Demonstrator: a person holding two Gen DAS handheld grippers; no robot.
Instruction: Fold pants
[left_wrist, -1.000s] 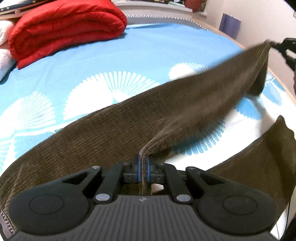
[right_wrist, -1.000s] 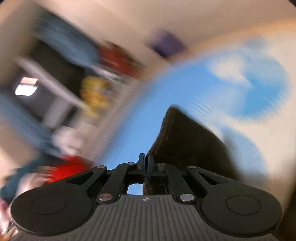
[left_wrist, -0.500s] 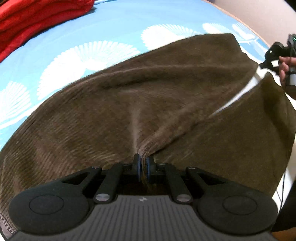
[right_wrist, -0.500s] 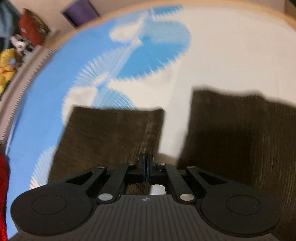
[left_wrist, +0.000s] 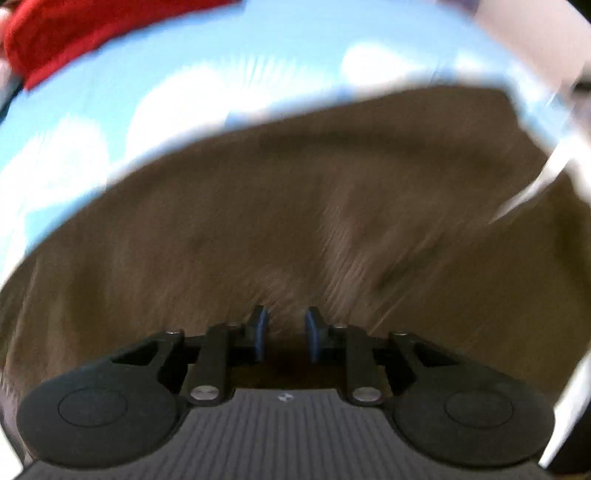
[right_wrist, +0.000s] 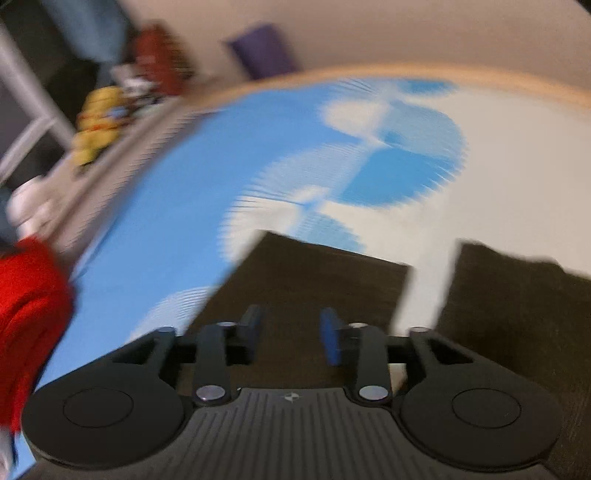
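Note:
The brown corduroy pants (left_wrist: 295, 192) lie spread on the blue and white bed sheet (left_wrist: 207, 74). My left gripper (left_wrist: 284, 332) is open just above the cloth, its blue pads apart, a raised pucker of fabric between them. In the right wrist view two leg ends of the pants (right_wrist: 306, 280) lie flat side by side with a strip of sheet between them. My right gripper (right_wrist: 291, 332) is open over the left leg end, holding nothing. Both views are motion blurred.
A folded red blanket (left_wrist: 85, 33) lies at the far left of the bed; it also shows in the right wrist view (right_wrist: 29, 314). The wooden bed edge (right_wrist: 443, 74) curves along the far side. A shelf with toys (right_wrist: 99, 118) stands beyond the bed.
Both grippers have opened and let go of the pants. The pants leg has been laid down flat on the bed. Both cameras have pulled back slightly.

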